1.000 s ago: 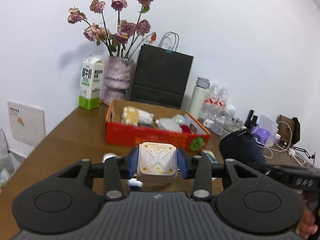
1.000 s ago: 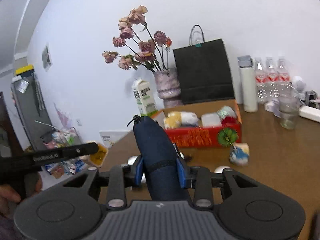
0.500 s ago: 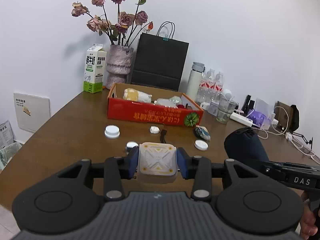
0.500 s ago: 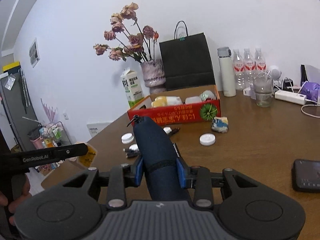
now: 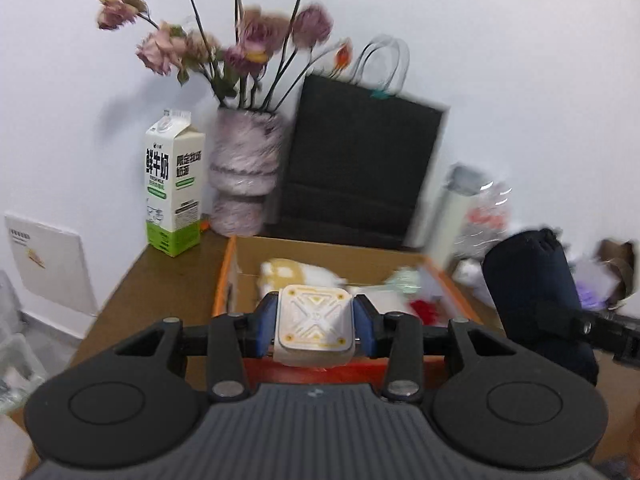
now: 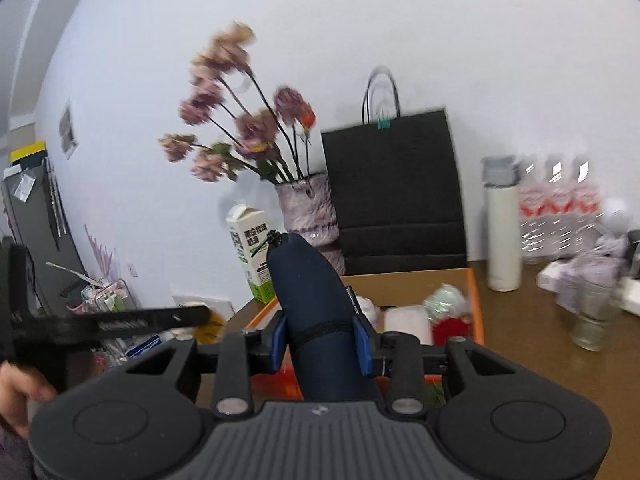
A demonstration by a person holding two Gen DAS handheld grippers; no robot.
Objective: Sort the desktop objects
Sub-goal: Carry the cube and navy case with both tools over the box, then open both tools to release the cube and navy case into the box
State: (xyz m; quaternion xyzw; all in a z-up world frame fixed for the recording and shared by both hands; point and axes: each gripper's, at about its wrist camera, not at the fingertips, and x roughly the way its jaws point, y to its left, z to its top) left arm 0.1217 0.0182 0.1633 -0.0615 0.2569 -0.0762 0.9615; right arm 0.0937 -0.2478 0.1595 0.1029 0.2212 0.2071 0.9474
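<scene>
My left gripper [image 5: 315, 326] is shut on a white square box [image 5: 315, 322] with a gold cross pattern, held over the near edge of the red cardboard box [image 5: 225, 276]. My right gripper [image 6: 320, 338] is shut on a dark navy pouch [image 6: 316, 304] with a zip pull at its tip; the pouch also shows in the left wrist view [image 5: 536, 296]. It hangs above the near edge of the red box [image 6: 475, 308], which holds a yellow-and-white packet [image 5: 296, 272], a white pack [image 6: 406, 320] and a red item [image 6: 450, 326].
Behind the box stand a milk carton [image 5: 174, 196], a vase of dried roses [image 5: 244, 188], a black paper bag [image 5: 356, 168], a white flask [image 6: 502, 228] and water bottles [image 6: 556, 204]. A glass [image 6: 592, 316] stands at the right.
Both grippers have moved forward and up towards the red box, which now lies right under them. The loose caps and small items on the table have dropped out of view. Grips are unchanged.
</scene>
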